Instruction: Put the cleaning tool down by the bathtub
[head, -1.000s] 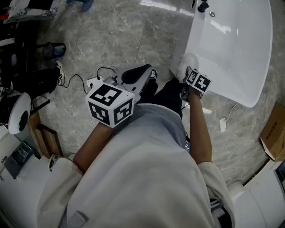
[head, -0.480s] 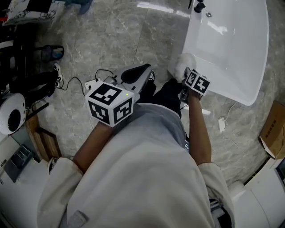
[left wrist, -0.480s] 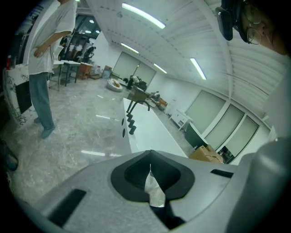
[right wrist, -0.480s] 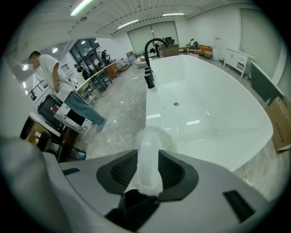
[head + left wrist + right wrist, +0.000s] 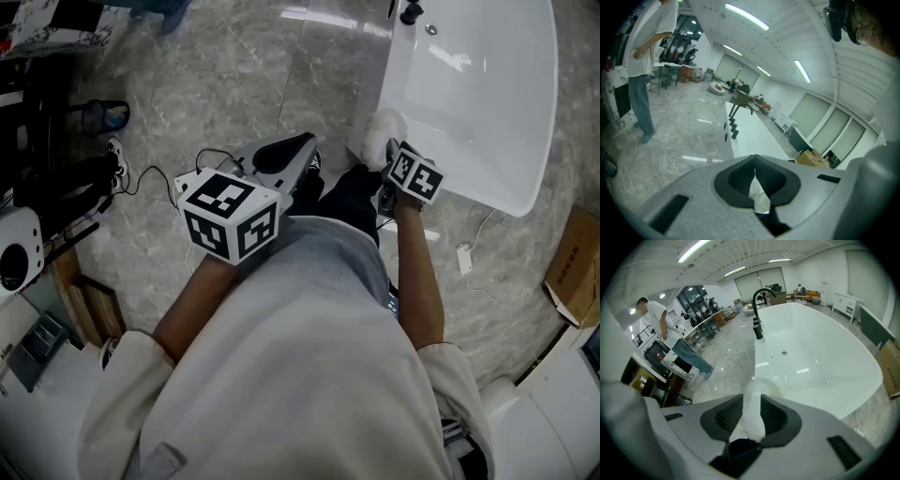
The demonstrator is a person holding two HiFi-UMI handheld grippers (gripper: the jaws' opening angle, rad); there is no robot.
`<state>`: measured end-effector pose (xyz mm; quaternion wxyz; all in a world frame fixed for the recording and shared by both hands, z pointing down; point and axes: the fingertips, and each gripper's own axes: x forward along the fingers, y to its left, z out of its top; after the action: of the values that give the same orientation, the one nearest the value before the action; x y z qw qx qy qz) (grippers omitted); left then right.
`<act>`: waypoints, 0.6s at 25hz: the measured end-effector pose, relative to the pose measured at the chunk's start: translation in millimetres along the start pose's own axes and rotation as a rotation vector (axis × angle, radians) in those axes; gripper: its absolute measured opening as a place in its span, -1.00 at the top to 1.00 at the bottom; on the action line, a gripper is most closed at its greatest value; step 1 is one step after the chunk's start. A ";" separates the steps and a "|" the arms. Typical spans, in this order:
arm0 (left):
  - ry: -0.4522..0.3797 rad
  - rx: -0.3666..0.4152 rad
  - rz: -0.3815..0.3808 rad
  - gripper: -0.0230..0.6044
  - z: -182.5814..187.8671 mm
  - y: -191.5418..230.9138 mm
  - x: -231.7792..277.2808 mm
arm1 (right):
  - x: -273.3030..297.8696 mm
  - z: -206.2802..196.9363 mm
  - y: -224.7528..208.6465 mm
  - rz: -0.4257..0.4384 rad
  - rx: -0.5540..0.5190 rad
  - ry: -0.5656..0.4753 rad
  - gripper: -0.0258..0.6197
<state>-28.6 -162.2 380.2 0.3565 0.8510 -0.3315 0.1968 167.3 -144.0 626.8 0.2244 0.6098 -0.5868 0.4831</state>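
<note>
- Between the jaws of the right gripper (image 5: 751,400) stands the white stem of the cleaning tool (image 5: 753,417). Both ridged pads lie against it, and the jaws have just been closing a little on it.
- Just past that gripper's tips the tool widens into a pale fluffy head, low beside the near rim of the bathtub (image 5: 820,357). Whether the head rests on the floor cannot be told.
- Ahead and to the right of those jaws spreads the white basin, with a black tap (image 5: 758,310) at its far end.
- Seen from the head view, the right gripper (image 5: 388,157) points steeply down. The cleaning tool (image 5: 377,131) is right at its tips, just beside the bathtub (image 5: 487,94).
- To the left of it, well apart from the tool, the left gripper (image 5: 309,157) hangs over the grey stone floor (image 5: 234,84).
- The left gripper (image 5: 755,161) has its jaws together, tips meeting and gripping nothing, with only a pale sliver showing behind them.
- Far left of the right gripper's jaws stands a person (image 5: 658,317) in a white shirt.
</note>
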 end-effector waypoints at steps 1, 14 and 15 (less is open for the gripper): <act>-0.001 0.004 0.000 0.91 0.3 -0.6 -0.6 | -2.2 0.5 1.2 0.006 0.002 0.001 0.58; 0.000 -0.001 -0.031 0.91 -0.7 -4.1 1.5 | -40.3 16.1 13.3 0.062 0.020 -0.045 0.67; 0.001 0.003 -0.033 0.90 -0.8 -4.3 1.2 | -44.1 18.3 15.6 0.068 0.018 -0.054 0.68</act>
<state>-24.8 -159.9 379.4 0.3584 0.8569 -0.3171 0.1917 165.6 -140.6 576.7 0.1865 0.6044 -0.6084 0.4793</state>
